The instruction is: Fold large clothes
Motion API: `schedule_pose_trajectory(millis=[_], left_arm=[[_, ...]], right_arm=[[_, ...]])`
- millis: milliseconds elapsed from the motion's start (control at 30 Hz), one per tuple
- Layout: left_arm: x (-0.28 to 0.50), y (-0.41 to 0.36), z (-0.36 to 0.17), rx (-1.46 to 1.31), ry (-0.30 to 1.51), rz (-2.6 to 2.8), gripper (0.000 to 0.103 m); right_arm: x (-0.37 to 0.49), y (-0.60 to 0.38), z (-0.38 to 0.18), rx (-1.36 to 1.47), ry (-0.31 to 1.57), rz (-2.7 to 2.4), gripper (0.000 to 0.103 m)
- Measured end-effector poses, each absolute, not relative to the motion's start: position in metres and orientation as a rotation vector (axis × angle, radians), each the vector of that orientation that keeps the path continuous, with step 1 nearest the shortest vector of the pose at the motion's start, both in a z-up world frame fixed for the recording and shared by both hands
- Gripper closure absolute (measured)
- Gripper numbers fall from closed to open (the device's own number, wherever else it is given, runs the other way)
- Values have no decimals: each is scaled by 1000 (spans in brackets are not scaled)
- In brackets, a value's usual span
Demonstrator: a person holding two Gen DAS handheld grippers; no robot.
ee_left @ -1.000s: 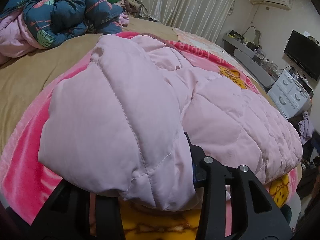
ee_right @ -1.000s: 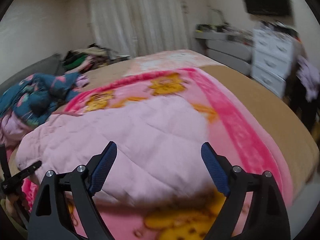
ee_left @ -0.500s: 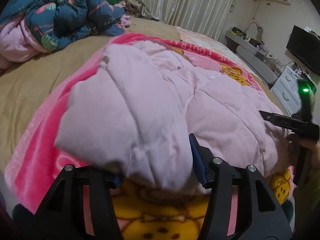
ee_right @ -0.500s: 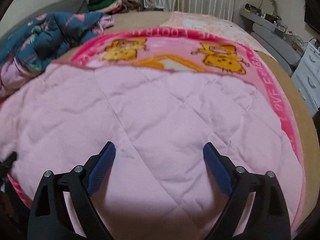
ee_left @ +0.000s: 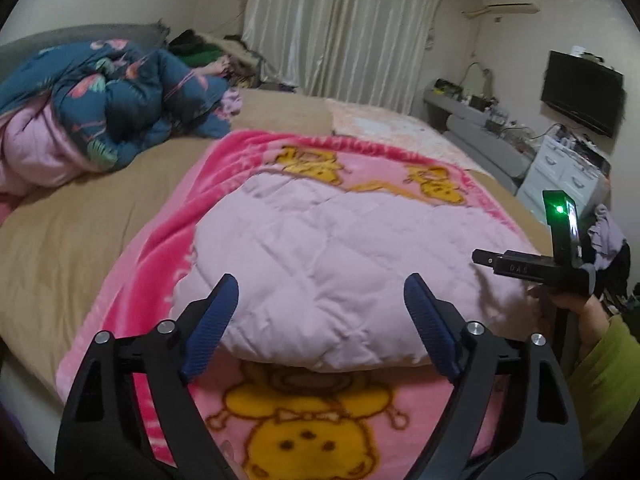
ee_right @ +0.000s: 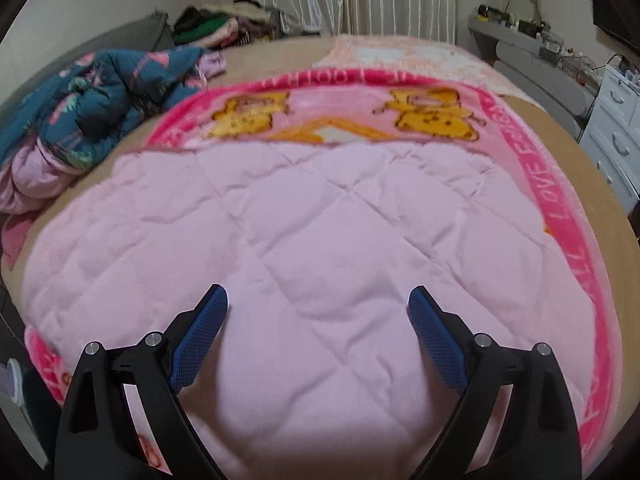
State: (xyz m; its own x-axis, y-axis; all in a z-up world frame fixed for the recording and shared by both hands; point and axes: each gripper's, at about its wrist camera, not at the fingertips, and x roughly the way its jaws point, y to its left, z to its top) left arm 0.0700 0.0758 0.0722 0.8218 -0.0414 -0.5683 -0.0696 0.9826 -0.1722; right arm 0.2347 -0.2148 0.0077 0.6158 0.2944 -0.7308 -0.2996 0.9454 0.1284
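One pink quilted coat (ee_right: pixel 320 248) covers the blanket (ee_right: pixel 560 184).

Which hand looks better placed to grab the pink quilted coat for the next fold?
Probably the right gripper: its open jaws sit over the pink coat, while the left gripper is off its near edge.
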Motion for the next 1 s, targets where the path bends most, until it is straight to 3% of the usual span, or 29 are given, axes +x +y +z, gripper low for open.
schedule_pose_trajectory(millis=[167,533,1000], left_arm=[[62,63,81,-169,578,4,9],[30,37,76,-142,553,-4,9],[-29,15,35,-134,592,-18,9]], right_arm=[[198,-234,39,72,729,366,4],[82,-261,88,62,531,408,4],[-30,-239,46,-58,560,409,4]])
